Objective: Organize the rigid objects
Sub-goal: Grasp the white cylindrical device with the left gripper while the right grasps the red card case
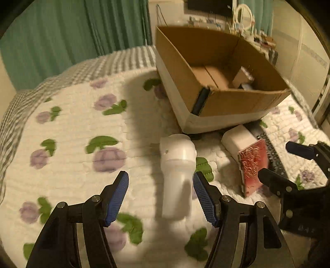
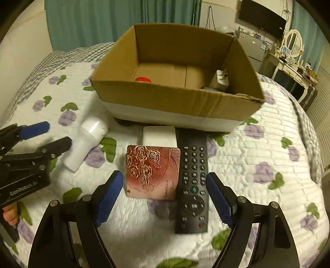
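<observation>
A floral quilt (image 2: pixel 257 148) covers the bed, teal curtains (image 1: pixel 61 41) hang behind, a dark screen (image 2: pixel 262 18) on the wall

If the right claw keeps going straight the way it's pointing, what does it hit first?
Most likely the red embossed tin, lying between the open right claw fingers beside the black remote; depth is unclear, so the remote could touch equally soon.

In front of my open cardboard box (image 2: pixel 175 99) lay a white bottle (image 2: pixel 86 142) on its side, a red flowered tin (image 2: pixel 152 173), a black remote (image 2: pixel 192 183) touching it, and a white block (image 2: pixel 159 136).
</observation>
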Demonstrator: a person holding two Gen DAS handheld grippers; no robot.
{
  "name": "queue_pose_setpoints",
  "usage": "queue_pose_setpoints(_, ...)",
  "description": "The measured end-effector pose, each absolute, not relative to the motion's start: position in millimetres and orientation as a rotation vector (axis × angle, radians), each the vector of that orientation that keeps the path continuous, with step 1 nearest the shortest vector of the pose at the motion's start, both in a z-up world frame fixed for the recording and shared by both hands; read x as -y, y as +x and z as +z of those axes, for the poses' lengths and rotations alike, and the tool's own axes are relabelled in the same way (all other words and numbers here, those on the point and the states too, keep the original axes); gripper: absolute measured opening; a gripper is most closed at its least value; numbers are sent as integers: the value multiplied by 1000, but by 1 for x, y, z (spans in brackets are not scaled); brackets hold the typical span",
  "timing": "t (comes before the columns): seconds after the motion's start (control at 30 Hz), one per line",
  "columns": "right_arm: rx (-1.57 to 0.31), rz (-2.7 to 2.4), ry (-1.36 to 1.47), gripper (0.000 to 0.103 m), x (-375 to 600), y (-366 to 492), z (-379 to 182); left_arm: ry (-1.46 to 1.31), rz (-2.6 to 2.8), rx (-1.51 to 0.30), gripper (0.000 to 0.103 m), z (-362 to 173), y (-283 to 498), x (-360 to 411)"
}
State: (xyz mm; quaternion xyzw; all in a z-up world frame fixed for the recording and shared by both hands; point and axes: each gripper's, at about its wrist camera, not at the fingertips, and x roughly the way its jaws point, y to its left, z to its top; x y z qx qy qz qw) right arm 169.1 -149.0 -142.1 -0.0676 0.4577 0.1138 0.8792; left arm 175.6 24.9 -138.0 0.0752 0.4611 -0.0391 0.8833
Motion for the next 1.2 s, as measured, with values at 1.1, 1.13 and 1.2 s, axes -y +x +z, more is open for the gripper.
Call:
queue_pose_setpoints(1.1, -989, 198, -248, 69, 95, 197, -181, 56, -104, -960, 40, -133, 157, -43)
queue_pose_setpoints(1.13, -990, 200, -243, 69, 96, 197, -181, 53, -105, -959, 40, -133, 157, -44)
queue_pose_setpoints(1.2, -986, 203, -226, 68, 97, 196, -180, 45, -103, -958, 40, -132, 157, -46)
